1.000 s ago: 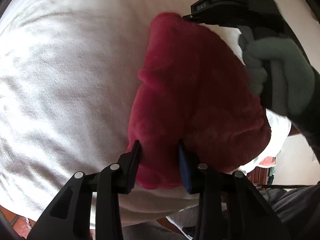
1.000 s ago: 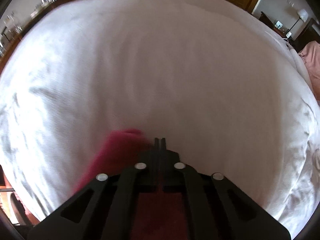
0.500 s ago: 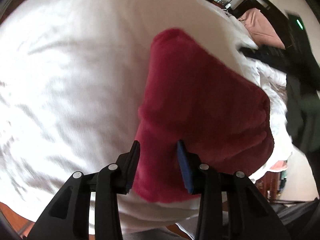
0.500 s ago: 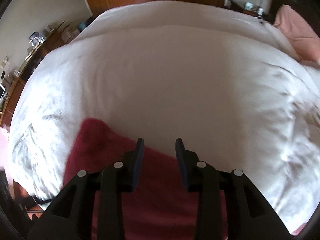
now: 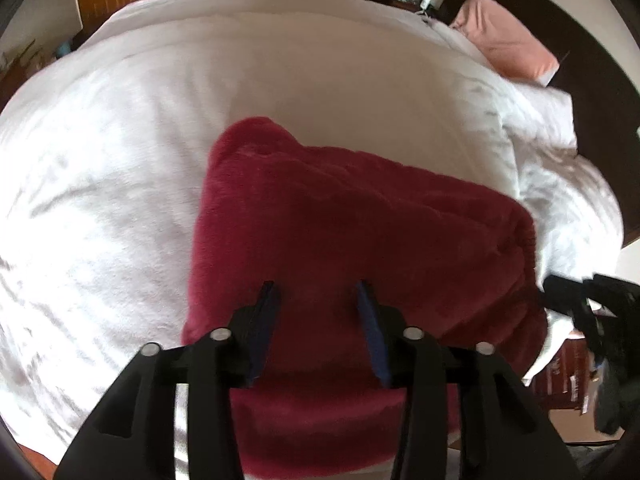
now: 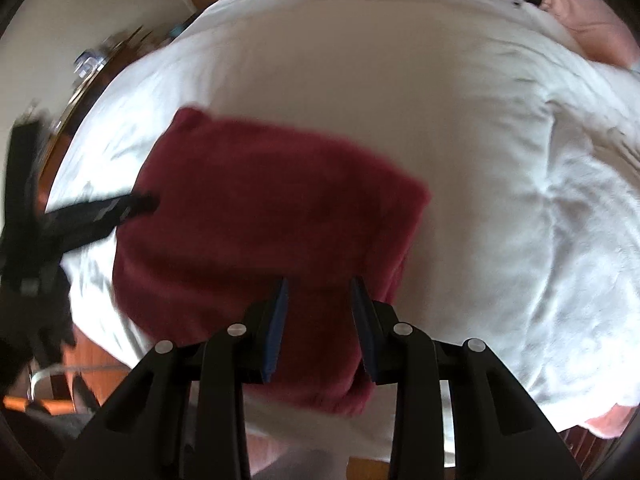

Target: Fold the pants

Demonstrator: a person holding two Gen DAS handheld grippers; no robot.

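White bedding covers the bed, and the folded red pants lie on it near its front edge (a pink pillow sits far off). Left gripper fingers are spreading above the pants, gripping nothing; right gripper fingers stand apart, empty.

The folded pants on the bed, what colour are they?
Dark red, plain, with no pattern; the pants show best in the left wrist view.
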